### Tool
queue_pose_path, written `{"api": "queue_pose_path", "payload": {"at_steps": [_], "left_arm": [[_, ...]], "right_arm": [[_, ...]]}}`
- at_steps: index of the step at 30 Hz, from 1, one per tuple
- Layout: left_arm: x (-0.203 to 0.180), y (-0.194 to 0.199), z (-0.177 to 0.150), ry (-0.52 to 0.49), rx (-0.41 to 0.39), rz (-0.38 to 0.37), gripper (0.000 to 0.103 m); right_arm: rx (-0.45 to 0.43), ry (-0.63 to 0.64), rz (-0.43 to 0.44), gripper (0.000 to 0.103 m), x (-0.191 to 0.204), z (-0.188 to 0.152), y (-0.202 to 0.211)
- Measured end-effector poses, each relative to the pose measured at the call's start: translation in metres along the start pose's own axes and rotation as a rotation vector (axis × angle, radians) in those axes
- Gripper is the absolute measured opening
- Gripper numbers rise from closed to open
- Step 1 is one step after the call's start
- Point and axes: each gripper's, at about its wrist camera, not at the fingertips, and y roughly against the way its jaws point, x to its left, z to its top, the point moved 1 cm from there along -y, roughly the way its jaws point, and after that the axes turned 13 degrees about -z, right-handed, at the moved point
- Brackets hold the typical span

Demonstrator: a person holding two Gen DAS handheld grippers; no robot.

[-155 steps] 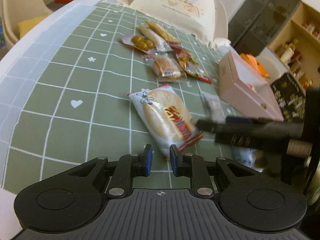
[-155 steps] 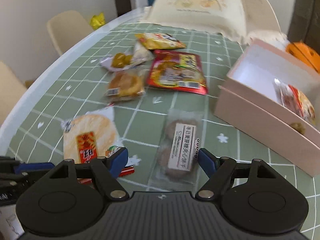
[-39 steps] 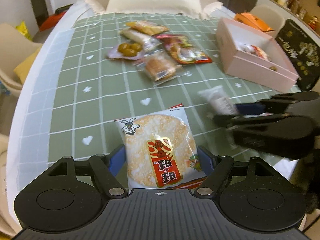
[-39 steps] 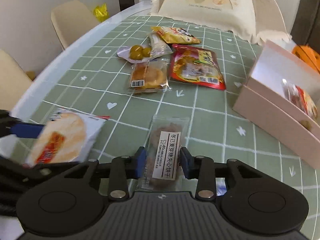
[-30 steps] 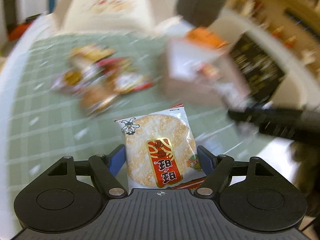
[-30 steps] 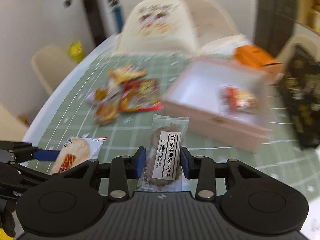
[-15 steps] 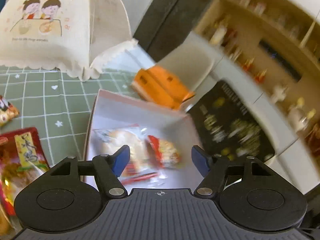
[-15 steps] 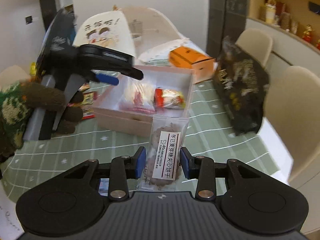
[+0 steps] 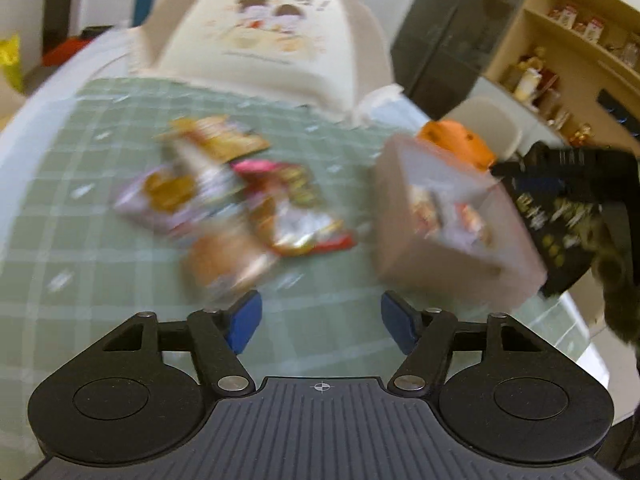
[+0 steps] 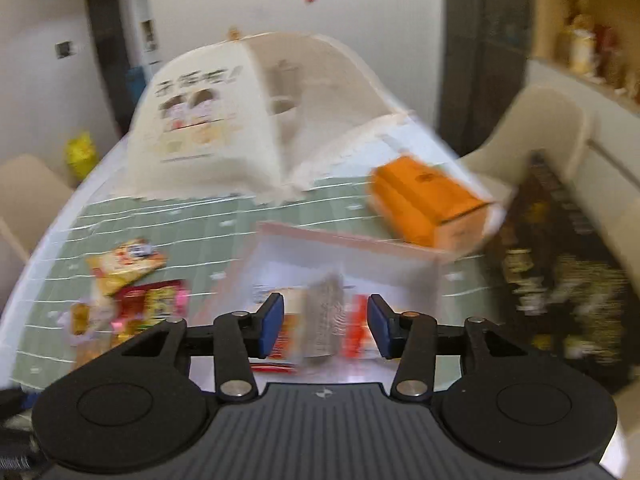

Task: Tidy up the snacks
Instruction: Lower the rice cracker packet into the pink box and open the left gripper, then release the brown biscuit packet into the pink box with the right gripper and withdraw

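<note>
The pink box point(image 9: 452, 236) stands on the green checked tablecloth, with snack packs inside; it also shows in the right wrist view point(image 10: 344, 248). My left gripper point(image 9: 320, 326) is open and empty over the cloth, left of the box. My right gripper point(image 10: 325, 324) is open above the box. The clear cookie pack point(image 10: 325, 322) is a blur between its fingers, over the box; I cannot tell if it touches them. Several snack packs point(image 9: 240, 200) lie on the cloth left of the box. Both views are blurred by motion.
A white mesh food cover point(image 9: 260, 36) stands at the far end of the table. An orange carton point(image 10: 428, 204) lies behind the box and a black bag point(image 10: 560, 276) to its right. The right gripper and gloved hand point(image 9: 580, 176) show at the left view's right edge.
My left gripper has swung back from over the box to the cloth beside the loose snacks. My right gripper has opened over the box and let go of the cookie pack.
</note>
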Motion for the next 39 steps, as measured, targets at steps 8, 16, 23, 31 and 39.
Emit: {"api": "queue_pose_path", "payload": {"at_steps": [8,16,23,31,39], "left_arm": [[0.023,0.064,-0.062,0.206,-0.005,0.024,0.062],[-0.01,0.047,-0.08,0.287,0.175,-0.235,0.062],[-0.016,0.084,-0.102,0.209,0.1,-0.228,0.062],[0.036,0.144,-0.13,0.291,0.033,-0.095,0.062],[0.005,0.134,-0.122,0.272,0.029,-0.21,0.062]], "right_arm": [[0.029,0.118,0.222,0.063,0.076,-0.047,-0.004],[0.01,0.317,0.188,0.065,0.082,-0.113,0.044],[0.12,0.146,0.062,0.066,0.053,-0.15,0.094],[0.224,0.05,0.064,0.067,0.099,-0.209,0.143],[0.194,0.115,-0.053,0.067,0.077,-0.202,0.162]]}}
